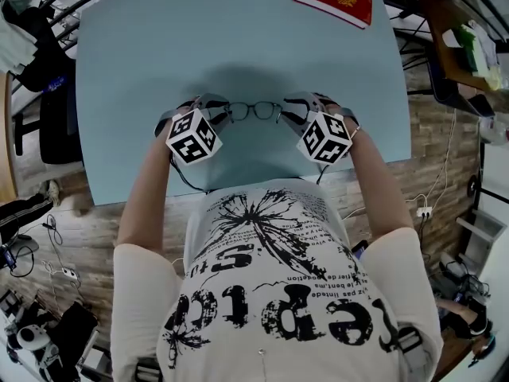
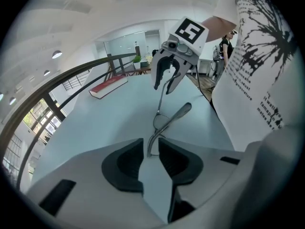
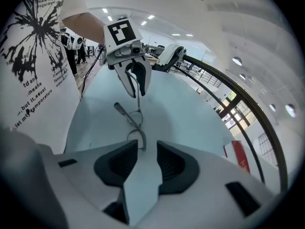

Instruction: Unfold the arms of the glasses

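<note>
Your left gripper (image 1: 221,111) and right gripper (image 1: 288,111) stood open around the hinge ends of the glasses (image 1: 254,111), gripping nothing. The glasses lay on the table (image 1: 238,38), arms apparently unfolded. You needed to back straight off, no snagging.

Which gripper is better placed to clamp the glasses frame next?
Left, probably. On the left gripper the jaws stand slightly apart with the end of the glasses centred between them. On the right gripper they gape wider and the frame end sits near one jaw. Neither grips now.
</note>
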A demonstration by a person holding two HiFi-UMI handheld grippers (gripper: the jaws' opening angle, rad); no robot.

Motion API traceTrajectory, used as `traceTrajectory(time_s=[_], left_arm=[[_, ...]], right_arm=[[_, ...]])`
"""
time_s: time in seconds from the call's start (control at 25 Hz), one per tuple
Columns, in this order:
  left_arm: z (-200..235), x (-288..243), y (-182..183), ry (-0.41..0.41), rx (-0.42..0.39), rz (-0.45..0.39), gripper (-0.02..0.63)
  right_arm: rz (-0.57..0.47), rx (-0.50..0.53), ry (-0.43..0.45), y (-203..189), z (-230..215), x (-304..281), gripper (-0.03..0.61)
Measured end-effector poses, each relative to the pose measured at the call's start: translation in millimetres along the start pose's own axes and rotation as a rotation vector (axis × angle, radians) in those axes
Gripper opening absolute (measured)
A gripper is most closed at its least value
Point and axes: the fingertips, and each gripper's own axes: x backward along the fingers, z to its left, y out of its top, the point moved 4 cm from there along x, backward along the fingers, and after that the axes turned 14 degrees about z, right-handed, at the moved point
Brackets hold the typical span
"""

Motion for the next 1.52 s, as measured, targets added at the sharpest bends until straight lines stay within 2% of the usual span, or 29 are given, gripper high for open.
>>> traceTrajectory(time_s=[0.04, 0.08, 0.28, 0.36, 0.44, 0.6, 0.68, 0.84, 0.96, 1.12, 1.36, 1.52], left_arm=[[-0.5, 0.3, -0.2, -0.008, 0.02, -0.008, 0.131], [-1.0, 0.8, -0.7, -0.016, 0.041, -0.018, 0.165], [-2.8, 8.3, -9.9, 0.003, 0.114, -0.062, 0.19], [-3.0, 17.1, -14.9, 0.044, 0.165, -0.104, 0.192], [-2.3, 33.8, -17.9, 0.117, 0.234, -0.181, 0.19], [-3.6, 76.4, -9.9, 0.209, 0.346, -0.367, 0.182], [-2.5, 96.1, -3.7, 0.252, 0.387, -0.442, 0.127], [4.6, 130.5, 14.1, 0.357, 0.417, -0.553, 0.049], [11.0, 154.9, 29.4, 0.408, 0.42, -0.625, 0.028], [20.6, 190.8, 45.4, 0.494, 0.412, -0.707, 0.021], [34.7, 224.6, 48.3, 0.576, 0.539, -0.743, 0.021], [43.6, 238.3, 49.2, 0.607, 0.547, -0.76, 0.021]], right_arm=[[-0.005, -0.013, 0.008, -0.1, 0.6, 0.4, 0.141], [-0.004, -0.026, 0.017, -0.7, 1.7, 0.5, 0.141], [0.039, -0.082, 0.038, -14.0, 9.2, -4.2, 0.143], [0.026, -0.158, 0.023, -19.2, 8.1, -1.6, 0.137], [-0.014, -0.273, -0.012, -22.2, 2.5, 7.3, 0.092], [-0.135, -0.457, -0.081, -23.9, -6.8, 32.8, 0.04], [-0.211, -0.503, -0.135, -17.2, -11.3, 49.7, 0.02], [-0.396, -0.563, -0.246, 8.0, -23.2, 89.2, 0.012], [-0.552, -0.618, -0.333, 28.3, -38.8, 124.4, 0.011], [-0.678, -0.624, -0.433, 53.6, -58.7, 167.6, 0.011], [-0.722, -0.57, -0.491, 75.1, -68.3, 194.1, 0.009], [-0.755, -0.575, -0.502, 83.4, -73.7, 200.0, 0.009]])
